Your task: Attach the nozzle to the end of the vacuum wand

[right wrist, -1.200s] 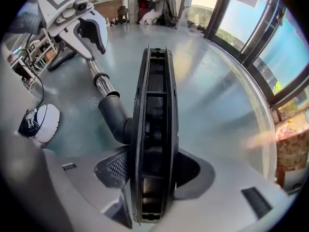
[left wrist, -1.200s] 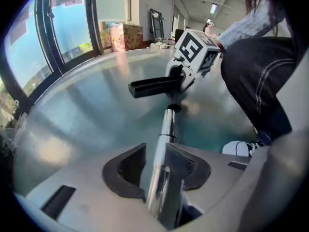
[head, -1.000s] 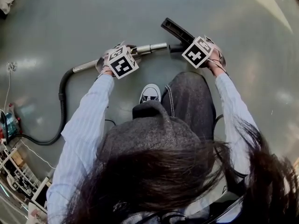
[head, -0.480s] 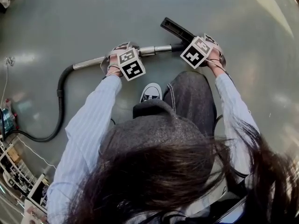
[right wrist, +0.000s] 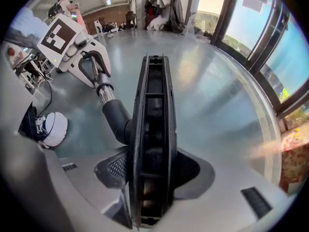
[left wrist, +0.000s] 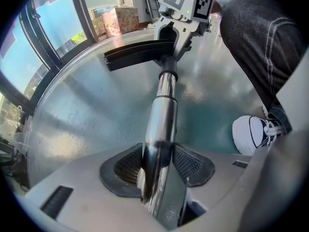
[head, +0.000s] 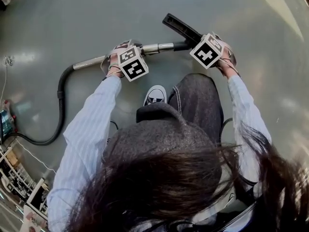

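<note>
Left gripper [left wrist: 157, 173], jaws just closing in, clamps the chrome vacuum wand [left wrist: 161, 115], right gripper [right wrist: 150, 178] clamps the black nozzle [right wrist: 153, 105], whose neck looks already on the wand's end above the floor [head: 72, 13]; probably left: push home, release.

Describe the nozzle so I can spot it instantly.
Over the grey floor ahead of the person, follow the black hose into the chrome wand. At its far end sits the nozzle, clamped in the right gripper. It is the only flat, wide, black head.
</note>
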`<action>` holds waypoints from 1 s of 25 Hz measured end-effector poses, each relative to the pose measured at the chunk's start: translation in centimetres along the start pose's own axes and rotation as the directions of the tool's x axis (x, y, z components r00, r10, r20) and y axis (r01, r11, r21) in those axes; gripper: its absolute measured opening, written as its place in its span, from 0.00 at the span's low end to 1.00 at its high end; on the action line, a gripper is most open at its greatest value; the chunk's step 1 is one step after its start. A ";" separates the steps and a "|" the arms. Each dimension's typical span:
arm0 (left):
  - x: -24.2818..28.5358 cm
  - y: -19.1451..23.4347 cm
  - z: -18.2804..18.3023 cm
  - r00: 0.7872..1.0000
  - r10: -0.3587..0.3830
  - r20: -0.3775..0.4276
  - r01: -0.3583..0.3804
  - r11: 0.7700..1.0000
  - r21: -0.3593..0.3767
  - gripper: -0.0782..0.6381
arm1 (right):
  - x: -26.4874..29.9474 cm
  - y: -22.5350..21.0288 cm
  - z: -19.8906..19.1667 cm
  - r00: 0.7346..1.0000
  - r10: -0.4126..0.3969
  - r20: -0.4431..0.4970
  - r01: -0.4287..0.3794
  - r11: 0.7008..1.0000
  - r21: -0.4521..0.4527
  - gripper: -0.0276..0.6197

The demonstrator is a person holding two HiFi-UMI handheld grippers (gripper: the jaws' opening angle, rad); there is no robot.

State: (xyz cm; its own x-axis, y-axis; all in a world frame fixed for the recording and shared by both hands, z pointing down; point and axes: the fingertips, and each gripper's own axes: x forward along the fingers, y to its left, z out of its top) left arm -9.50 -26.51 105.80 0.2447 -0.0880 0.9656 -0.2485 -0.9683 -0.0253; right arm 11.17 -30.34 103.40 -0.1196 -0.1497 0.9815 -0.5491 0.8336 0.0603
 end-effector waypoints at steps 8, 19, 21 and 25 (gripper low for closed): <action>-0.2 0.5 0.1 1.000 0.014 0.014 -0.013 0.999 -0.040 0.38 | -0.8 0.2 1.6 0.996 -0.083 0.029 0.083 0.996 -0.010 0.39; 0.3 0.7 0.4 0.999 0.032 -0.001 -0.033 0.999 -0.033 0.38 | 0.1 0.1 2.0 0.999 -0.035 0.011 0.035 0.999 -0.016 0.39; 0.4 0.6 0.2 0.999 0.043 -0.012 -0.043 0.998 -0.041 0.38 | 0.4 0.3 1.9 0.998 -0.032 -0.046 0.033 0.999 0.021 0.39; 0.2 0.8 0.0 0.999 0.046 -0.010 -0.047 0.997 -0.057 0.38 | 0.2 0.5 2.1 0.997 -0.022 -0.078 0.025 0.999 0.031 0.39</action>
State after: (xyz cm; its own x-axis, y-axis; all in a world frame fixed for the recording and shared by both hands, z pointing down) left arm -9.63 -27.36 105.93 0.2239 -0.1303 0.9659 -0.3122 -0.9484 -0.0556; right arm 9.17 -31.10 103.23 -0.0421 -0.1262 0.9911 -0.5771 0.8129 0.0790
